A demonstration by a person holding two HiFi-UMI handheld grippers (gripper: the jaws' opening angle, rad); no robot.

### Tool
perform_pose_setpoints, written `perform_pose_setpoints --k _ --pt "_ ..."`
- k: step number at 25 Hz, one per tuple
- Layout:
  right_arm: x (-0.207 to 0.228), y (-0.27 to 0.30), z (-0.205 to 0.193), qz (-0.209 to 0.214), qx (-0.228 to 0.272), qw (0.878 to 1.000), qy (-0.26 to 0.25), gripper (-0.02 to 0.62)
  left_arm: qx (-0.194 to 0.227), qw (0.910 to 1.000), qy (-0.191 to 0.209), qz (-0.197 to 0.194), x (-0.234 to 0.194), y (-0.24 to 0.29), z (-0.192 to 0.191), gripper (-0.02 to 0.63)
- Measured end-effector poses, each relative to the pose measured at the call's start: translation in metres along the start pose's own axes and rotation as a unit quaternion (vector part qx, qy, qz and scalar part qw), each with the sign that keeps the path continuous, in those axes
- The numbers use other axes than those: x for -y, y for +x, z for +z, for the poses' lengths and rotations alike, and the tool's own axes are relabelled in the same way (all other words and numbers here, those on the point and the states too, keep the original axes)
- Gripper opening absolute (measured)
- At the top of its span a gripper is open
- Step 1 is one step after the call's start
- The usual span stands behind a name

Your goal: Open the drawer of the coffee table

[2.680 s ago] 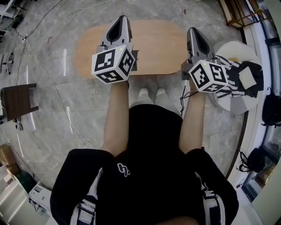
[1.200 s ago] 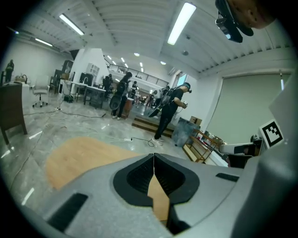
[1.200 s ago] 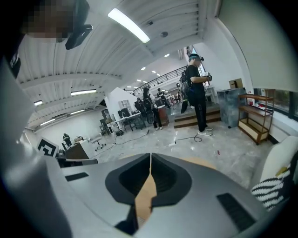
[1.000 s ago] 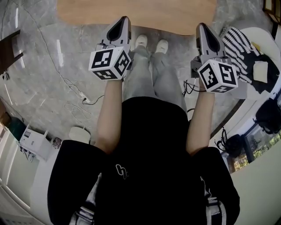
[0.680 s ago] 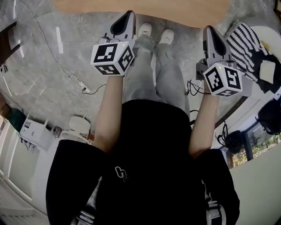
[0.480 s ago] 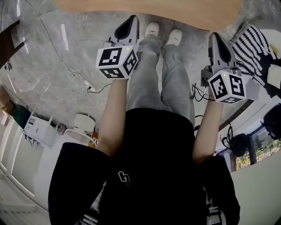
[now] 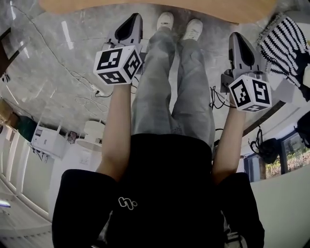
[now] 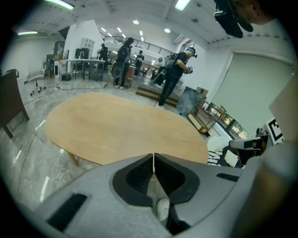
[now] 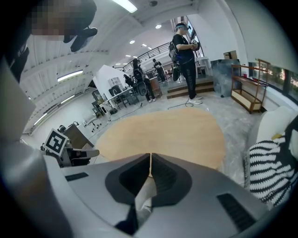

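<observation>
The oval wooden coffee table point(image 7: 160, 5) shows only as a strip at the top edge of the head view; its whole top lies ahead in the left gripper view point(image 8: 121, 128) and the right gripper view point(image 9: 167, 135). No drawer shows in any frame. My left gripper point(image 7: 131, 24) hangs left of the person's legs, jaws shut and empty point(image 8: 153, 155). My right gripper point(image 7: 239, 42) hangs to the right of the legs, also shut with nothing between its jaws point(image 9: 150, 165). Both point forward and down, short of the table.
A black-and-white striped cloth point(image 7: 286, 41) lies on a white seat at the right, point(image 9: 267, 172). Cables point(image 7: 87, 92) trail over the marble floor at left. A dark chair point(image 8: 10, 104) stands left of the table. People stand beyond the table point(image 8: 174, 74).
Both grippers have sunk lower in front of the legs. The head view has tilted down, so the table slid to the top edge and the legs and feet fill the middle.
</observation>
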State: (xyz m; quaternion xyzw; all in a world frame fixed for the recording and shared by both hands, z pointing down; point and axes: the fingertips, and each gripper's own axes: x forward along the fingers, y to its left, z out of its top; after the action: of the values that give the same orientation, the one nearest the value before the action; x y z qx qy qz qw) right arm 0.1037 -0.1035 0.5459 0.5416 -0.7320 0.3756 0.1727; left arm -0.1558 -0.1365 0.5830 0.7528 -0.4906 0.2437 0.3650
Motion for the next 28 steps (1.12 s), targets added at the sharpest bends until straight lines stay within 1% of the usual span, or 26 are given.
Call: perform_pose_setpoints --k 5,9,12,14,17,20,21,22,23,25,28 --pt "0.021 0.009 -0.037 -0.011 -0.027 0.999 -0.023 0.014 -0.013 0.9999 0.003 0.002 -0.003 0.022 -0.025 0.012" --pt "0.037 0.015 -0.06 -0.019 -0.042 0.998 -0.038 0.014 -0.037 0.9991 0.021 0.005 -0.01 0.035 -0.045 0.012" --pt "0.05 0.023 -0.076 -0.022 -0.062 0.996 -0.065 0.014 -0.059 0.9974 0.041 0.006 -0.015 0.042 -0.053 0.012" --pt "0.062 0.027 -0.086 -0.023 -0.079 0.992 -0.09 0.014 -0.067 0.9964 0.053 0.008 -0.017 0.048 -0.057 0.012" --pt "0.079 0.03 -0.099 -0.027 -0.099 0.99 -0.101 0.015 -0.074 0.9954 0.06 0.01 -0.021 0.057 -0.063 0.012" --pt "0.096 0.033 -0.112 -0.036 -0.114 0.988 -0.1 0.017 -0.087 0.9916 0.088 0.038 -0.036 0.064 -0.073 0.017" --pt "0.102 0.033 -0.115 -0.038 -0.118 0.988 -0.097 0.019 -0.093 0.99 0.095 0.048 -0.04 0.065 -0.078 0.041" --pt "0.109 0.034 -0.119 -0.04 -0.122 0.987 -0.093 0.044 -0.097 0.989 0.097 0.054 -0.043 0.067 -0.082 0.084" --pt "0.116 0.035 -0.122 -0.042 -0.126 0.987 -0.091 0.102 -0.101 0.9885 0.098 0.056 -0.046 0.069 -0.085 0.105" --pt "0.127 0.04 -0.127 -0.048 -0.138 0.985 -0.095 0.115 -0.105 0.9877 0.099 0.06 -0.052 0.074 -0.087 0.107" --pt "0.14 0.047 -0.131 -0.053 -0.156 0.979 -0.122 0.117 -0.11 0.9873 0.094 0.065 -0.061 0.082 -0.091 0.111"
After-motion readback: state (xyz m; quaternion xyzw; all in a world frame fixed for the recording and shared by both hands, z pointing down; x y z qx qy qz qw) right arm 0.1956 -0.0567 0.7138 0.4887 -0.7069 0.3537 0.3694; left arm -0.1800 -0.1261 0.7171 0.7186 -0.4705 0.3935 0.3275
